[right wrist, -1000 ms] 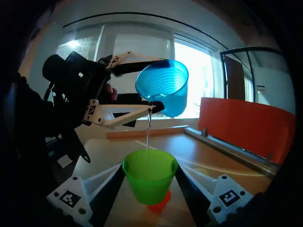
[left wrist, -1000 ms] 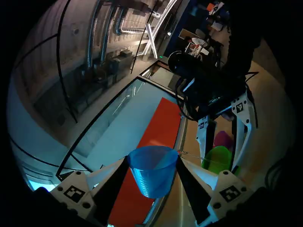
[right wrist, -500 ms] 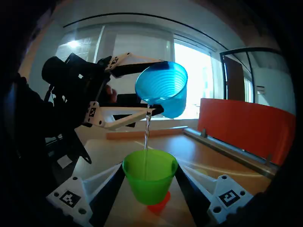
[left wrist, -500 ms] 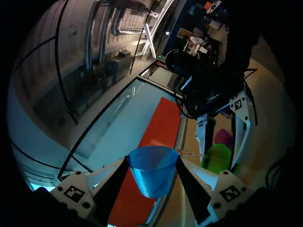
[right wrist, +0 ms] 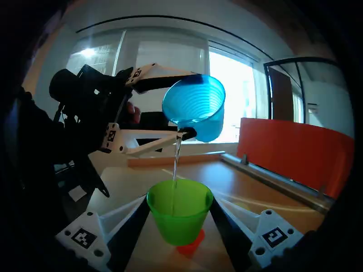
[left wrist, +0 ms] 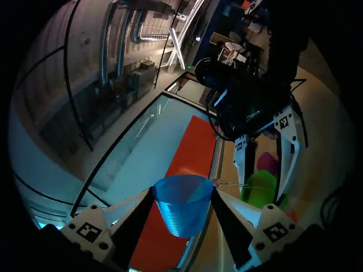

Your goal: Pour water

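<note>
Clamping tilted blue cup (right wrist: 195, 106), left hand-held gripper (left wrist: 183, 194) pours water (right wrist: 175, 158) into right hand-held gripper's (right wrist: 179, 200) clamped green cup (right wrist: 180, 220).

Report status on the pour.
Left gripper shut on blue cup, tipped. Right gripper shut on green cup, upright below. Water stream falling into it, unobstructed.

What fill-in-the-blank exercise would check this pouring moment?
1. The left gripper is shut on a tilted cup coloured ____.
2. A thin stream of water falls from it into the receiving cup, which is coloured ____.
3. The right gripper holds the receiving cup ____, its rim level.
4. In the right gripper view, the tilted cup hangs ____ the receiving cup.

Missing words: blue; green; upright; above.
</note>
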The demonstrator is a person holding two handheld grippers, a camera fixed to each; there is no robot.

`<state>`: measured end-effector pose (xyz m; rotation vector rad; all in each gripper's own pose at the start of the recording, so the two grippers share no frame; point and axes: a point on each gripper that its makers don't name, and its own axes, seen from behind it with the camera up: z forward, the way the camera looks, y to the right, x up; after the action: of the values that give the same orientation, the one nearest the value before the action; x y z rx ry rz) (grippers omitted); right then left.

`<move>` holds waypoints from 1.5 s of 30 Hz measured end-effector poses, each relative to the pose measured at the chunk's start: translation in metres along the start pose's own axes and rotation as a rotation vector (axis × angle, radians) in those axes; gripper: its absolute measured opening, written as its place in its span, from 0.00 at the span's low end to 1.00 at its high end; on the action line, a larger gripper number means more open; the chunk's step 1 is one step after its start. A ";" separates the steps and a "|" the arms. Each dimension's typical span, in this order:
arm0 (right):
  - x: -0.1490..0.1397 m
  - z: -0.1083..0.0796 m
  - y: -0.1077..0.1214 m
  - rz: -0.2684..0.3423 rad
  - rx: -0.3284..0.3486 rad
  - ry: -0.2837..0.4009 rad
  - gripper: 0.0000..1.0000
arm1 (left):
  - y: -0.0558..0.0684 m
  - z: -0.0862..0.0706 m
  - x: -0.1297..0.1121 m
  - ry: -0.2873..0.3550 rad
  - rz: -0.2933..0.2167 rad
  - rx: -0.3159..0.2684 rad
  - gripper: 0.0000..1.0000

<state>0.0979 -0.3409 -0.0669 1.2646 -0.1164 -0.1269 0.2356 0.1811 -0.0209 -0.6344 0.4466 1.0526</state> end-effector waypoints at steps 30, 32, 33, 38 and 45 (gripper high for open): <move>0.000 -0.001 -0.001 -0.001 -0.001 0.004 0.91 | -0.003 0.000 0.003 0.000 0.045 0.009 0.87; 0.001 -0.001 -0.002 0.000 -0.001 0.005 0.91 | -0.003 0.000 0.004 0.001 0.048 0.009 0.87; 0.001 -0.001 -0.002 0.000 -0.001 0.005 0.91 | -0.003 0.000 0.004 0.001 0.050 0.009 0.87; 0.001 -0.001 -0.002 -0.001 -0.001 0.005 0.91 | -0.002 0.000 0.005 0.002 0.059 0.009 0.87; 0.002 -0.002 -0.003 -0.003 0.000 0.006 0.91 | -0.003 0.000 0.007 0.003 0.066 0.010 0.87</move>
<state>0.0999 -0.3405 -0.0703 1.2653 -0.1100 -0.1256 0.2417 0.1846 -0.0242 -0.6162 0.4780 1.1116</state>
